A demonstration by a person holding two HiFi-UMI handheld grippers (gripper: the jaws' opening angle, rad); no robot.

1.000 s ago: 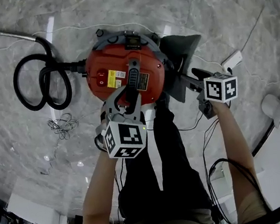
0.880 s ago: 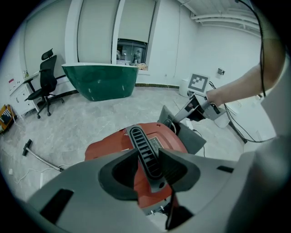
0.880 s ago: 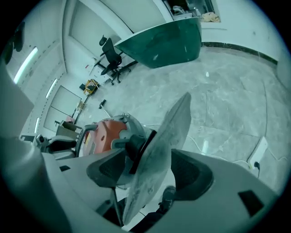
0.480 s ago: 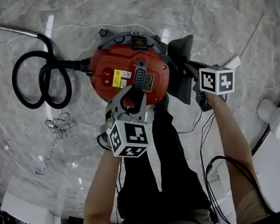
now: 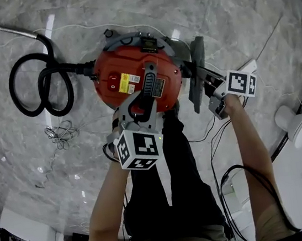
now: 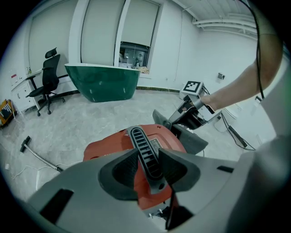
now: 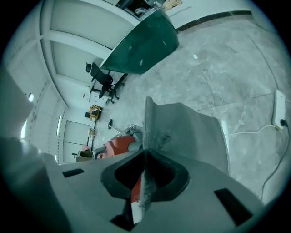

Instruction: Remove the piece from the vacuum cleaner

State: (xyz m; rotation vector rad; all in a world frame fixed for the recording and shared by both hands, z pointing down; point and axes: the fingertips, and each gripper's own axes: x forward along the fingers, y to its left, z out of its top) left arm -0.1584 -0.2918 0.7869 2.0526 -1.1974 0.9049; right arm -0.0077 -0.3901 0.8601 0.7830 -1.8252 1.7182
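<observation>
While the head view shows the piece (image 5: 196, 74) edge-on beside the vacuum (image 5: 129, 81), the right gripper (image 7: 144, 170) view shows jaws (just closing) pinching it; the left gripper (image 6: 148, 157) squeezes the handle (image 6: 144, 145).

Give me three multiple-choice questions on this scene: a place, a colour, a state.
1. In the head view, where does the coiled black hose lie? A left of the vacuum cleaner; B right of it; C on top of it.
2. The vacuum cleaner's body is? A blue; B red; C yellow.
3. The right gripper is? A open and empty; B shut on the hose; C shut on the grey piece.
Answers: 1 A, the coil sits at its left. 2 B, its shell is red. 3 C, its jaws, having just closed further, pinch the piece's edge.
</observation>
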